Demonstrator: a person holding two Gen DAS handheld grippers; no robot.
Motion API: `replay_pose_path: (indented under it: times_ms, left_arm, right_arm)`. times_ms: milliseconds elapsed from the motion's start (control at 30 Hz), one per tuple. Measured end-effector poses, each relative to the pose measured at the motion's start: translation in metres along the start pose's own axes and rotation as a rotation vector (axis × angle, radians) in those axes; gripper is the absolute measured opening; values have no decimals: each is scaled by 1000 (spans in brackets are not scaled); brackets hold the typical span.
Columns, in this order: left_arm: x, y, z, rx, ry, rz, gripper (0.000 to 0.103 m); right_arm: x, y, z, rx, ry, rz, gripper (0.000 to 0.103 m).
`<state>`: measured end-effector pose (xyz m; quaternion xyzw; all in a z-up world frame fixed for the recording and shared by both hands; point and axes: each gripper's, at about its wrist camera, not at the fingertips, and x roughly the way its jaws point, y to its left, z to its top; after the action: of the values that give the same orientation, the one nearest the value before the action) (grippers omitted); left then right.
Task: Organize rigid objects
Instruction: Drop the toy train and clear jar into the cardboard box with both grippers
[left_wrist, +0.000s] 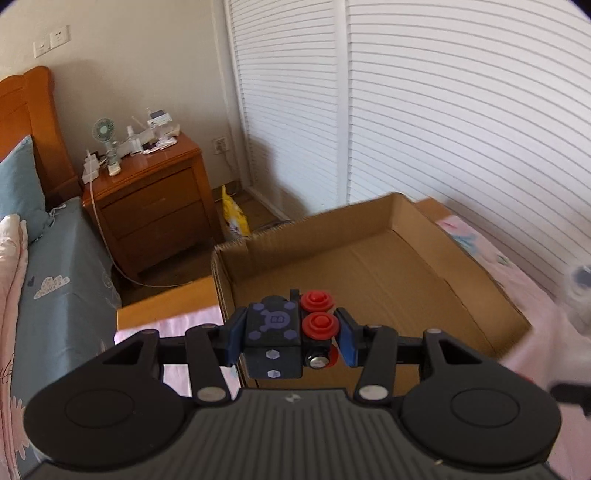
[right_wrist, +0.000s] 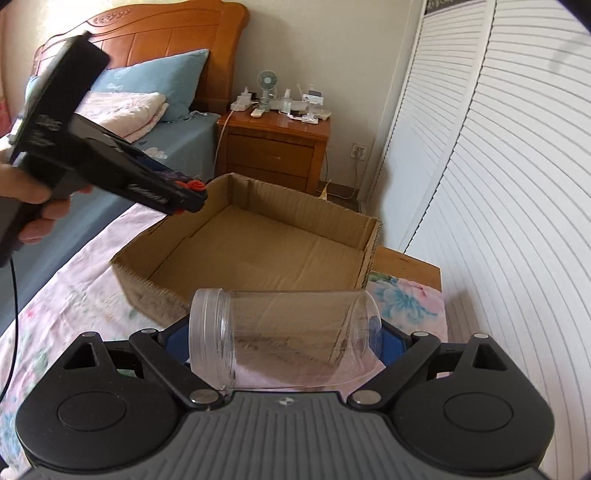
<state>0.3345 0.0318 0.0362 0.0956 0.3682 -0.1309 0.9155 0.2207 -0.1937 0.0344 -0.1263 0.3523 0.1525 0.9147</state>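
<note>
My left gripper (left_wrist: 290, 338) is shut on a black toy train car (left_wrist: 284, 332) with purple hexagon marks and red knobs. It holds the toy over the near left edge of an open cardboard box (left_wrist: 373, 269). In the right wrist view the left gripper (right_wrist: 184, 195) hangs over the box's left wall, the toy's red knobs (right_wrist: 194, 185) showing at its tip. My right gripper (right_wrist: 284, 343) is shut on a clear plastic jar (right_wrist: 288, 339) lying sideways, mouth to the left, just in front of the empty box (right_wrist: 258, 254).
The box sits on a bed with a pink floral sheet (right_wrist: 74, 295). A wooden nightstand (right_wrist: 275, 147) with a small fan and clutter stands behind. White louvered closet doors (right_wrist: 498, 184) run along the right. A yellow bag (left_wrist: 234, 216) lies on the floor.
</note>
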Motion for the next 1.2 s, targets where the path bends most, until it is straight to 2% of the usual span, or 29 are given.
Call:
replay_pose_path:
  times_ms: [67,133,167,200,367,600,667,967,1200]
  left_arm:
    - [13,3,7,-10,-4,10,49]
    - [24,3,10,0,-13,42,66]
    - [27,2,10,6,-11,57,83]
    - [28,2,8,7,-23,74,87]
    - [12,-1,-6,14,-25,37,88]
    - [-43,-12,-39,24,-38,20,99]
    - [-57,-15,-51,13,-39,16,100]
    - [-96,-20,-113,-99,-73,85,101]
    - [-120,-20,-143,-177,-79,85,101]
  right_arm:
    - [4,-5,4,8,-1,-6,96]
    - [7,-7,6,12,-2,-10,96]
    - [8,-8,7,13,-1,-11,96]
    - [9,-8,8,13,1,-11,96]
    - [14,-5,8,-1,15,-14,96]
    - [26,1,18,-5,35,-7,96]
    - [31,1,23,2,41,1,96]
    - [76,-4,59,24,91,-17,96]
    - [117,-8,92,58,99,-55,97]
